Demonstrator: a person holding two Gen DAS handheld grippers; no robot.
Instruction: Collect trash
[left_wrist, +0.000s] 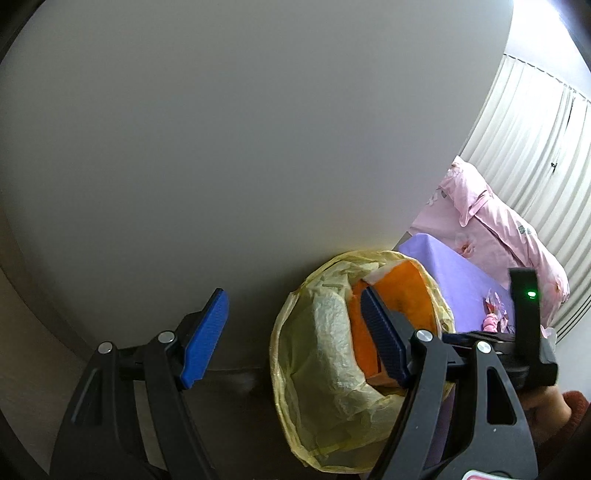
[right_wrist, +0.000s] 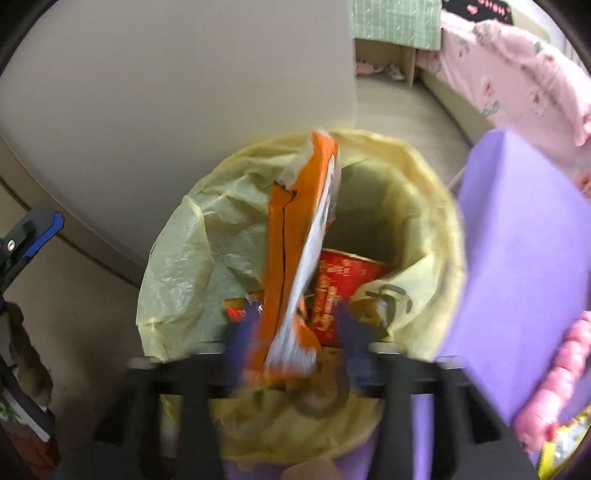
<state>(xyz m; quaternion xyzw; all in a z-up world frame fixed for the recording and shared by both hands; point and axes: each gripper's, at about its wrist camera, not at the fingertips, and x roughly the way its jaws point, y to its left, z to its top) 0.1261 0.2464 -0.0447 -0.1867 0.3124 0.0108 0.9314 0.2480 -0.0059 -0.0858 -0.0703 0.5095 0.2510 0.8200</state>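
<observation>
The orange snack wrapper is a long, creased packet, orange outside with a white-silver inner face showing along one torn edge; its lower end is blurred. It stands nearly upright over the mouth of the trash bin, its bottom end between the blue fingers of the right gripper. These are blurred, so whether they are clenched on the wrapper or releasing it cannot be told. The bin is lined with a pale yellow plastic bag folded over the rim, and a red printed package lies deep inside it.

In the left wrist view the left gripper hovers beside the bin with its ridged blue fingers spread wide apart, holding nothing; the orange wrapper shows inside the liner behind one finger.

The bin stands on the floor against a plain grey-white wall. Just beside it is a desk covered in lilac cloth, with a pink object and a yellow-edged foil wrapper on it. Beyond lie a pink floral quilt and white pleated curtains.
</observation>
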